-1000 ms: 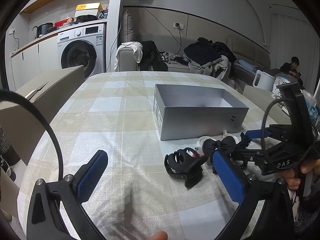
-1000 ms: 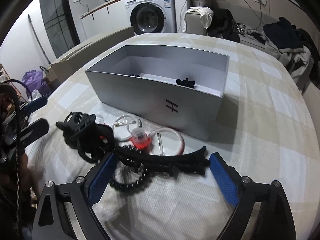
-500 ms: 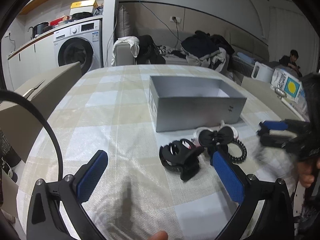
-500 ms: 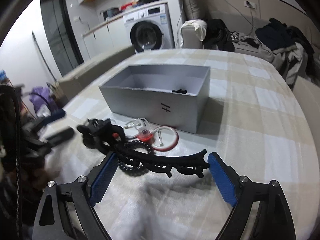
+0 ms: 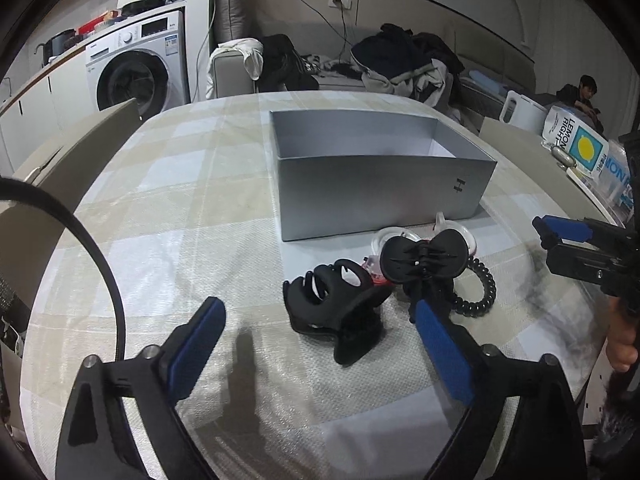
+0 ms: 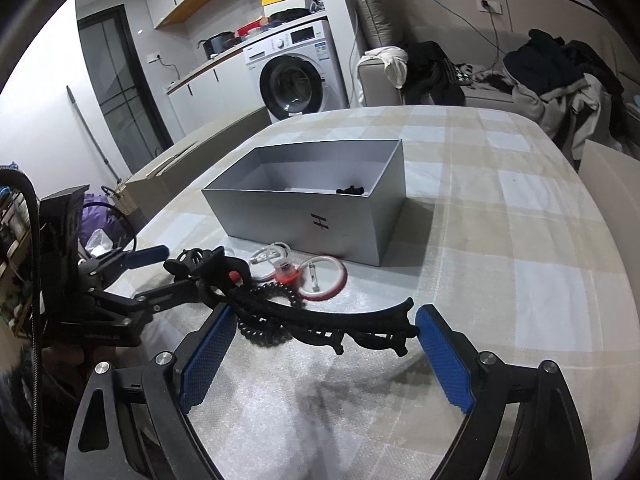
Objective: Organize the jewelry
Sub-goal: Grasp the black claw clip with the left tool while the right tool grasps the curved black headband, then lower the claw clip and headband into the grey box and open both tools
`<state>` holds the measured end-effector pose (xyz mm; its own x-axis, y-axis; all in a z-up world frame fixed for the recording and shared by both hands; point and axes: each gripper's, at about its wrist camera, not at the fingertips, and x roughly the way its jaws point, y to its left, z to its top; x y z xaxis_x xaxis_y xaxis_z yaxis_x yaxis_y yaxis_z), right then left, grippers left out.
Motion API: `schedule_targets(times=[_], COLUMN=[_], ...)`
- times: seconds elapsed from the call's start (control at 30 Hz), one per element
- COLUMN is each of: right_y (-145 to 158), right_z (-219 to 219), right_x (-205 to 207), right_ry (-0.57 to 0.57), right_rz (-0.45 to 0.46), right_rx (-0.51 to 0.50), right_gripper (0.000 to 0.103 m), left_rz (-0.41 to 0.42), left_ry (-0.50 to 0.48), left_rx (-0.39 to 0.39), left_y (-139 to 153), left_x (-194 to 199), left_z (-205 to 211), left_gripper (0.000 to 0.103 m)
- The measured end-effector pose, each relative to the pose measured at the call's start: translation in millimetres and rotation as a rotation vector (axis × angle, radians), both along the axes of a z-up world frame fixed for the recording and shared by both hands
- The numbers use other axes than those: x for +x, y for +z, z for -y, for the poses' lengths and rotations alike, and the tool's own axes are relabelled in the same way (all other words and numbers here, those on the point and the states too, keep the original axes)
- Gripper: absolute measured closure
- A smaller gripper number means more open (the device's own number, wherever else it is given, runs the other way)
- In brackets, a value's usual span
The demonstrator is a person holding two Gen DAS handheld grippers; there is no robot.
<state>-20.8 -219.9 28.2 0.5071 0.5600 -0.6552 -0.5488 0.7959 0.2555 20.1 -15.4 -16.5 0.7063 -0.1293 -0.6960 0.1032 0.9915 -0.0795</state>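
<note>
A grey open box [image 5: 380, 188] stands on the checked tablecloth; in the right wrist view [image 6: 320, 196] a small black clip [image 6: 351, 190] lies inside it. In front of it lies a heap: a black claw clip [image 5: 336, 304], a black bow-shaped clip [image 5: 424, 258], a black coil hair tie [image 5: 476, 292], clear and pink rings [image 6: 324, 276] and a long black banana clip [image 6: 340, 326]. My left gripper [image 5: 320, 344] is open just short of the claw clip. My right gripper [image 6: 324, 356] is open, close to the banana clip.
A cardboard box [image 5: 52, 160] stands off the table's left edge. A washing machine [image 5: 136, 76] and a sofa with clothes [image 5: 400, 64] are behind. A person [image 5: 580, 92] sits at the far right. Packages [image 5: 580, 148] lie at the right.
My right gripper has pulled back and up from the heap, which now lies further ahead of it. My left gripper has moved closer to the claw clip. Both stay open.
</note>
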Motion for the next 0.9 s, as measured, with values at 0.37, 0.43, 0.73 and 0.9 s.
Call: schedule_targets(times=[0.37, 0.43, 0.73, 0.9], right_y=[0, 0, 6, 19], right_z=[-3, -3, -4, -8], right_x=[-1, -2, -6, -1], right_ry=[0.014, 0.012, 0.008, -0.005], right_rz=[0.002, 0.005, 0.027, 0.055], right_rx=[0.006, 0.006, 0.024, 0.034], right_gripper=[0.012, 0.012, 0.012, 0.012], left_rz=[-0.003, 0.019, 0.154, 0.209], left_ry=[-0.035, -0.031, -0.012, -0.022], left_rx=[-0.034, -0.026, -0.028, -0.032], left_y=[1, 4, 33, 51], left_x=[-9, -14, -28, -23], left_z=[0, -2, -4, -1], left_gripper=[0.059, 0.059, 0.059, 0.059])
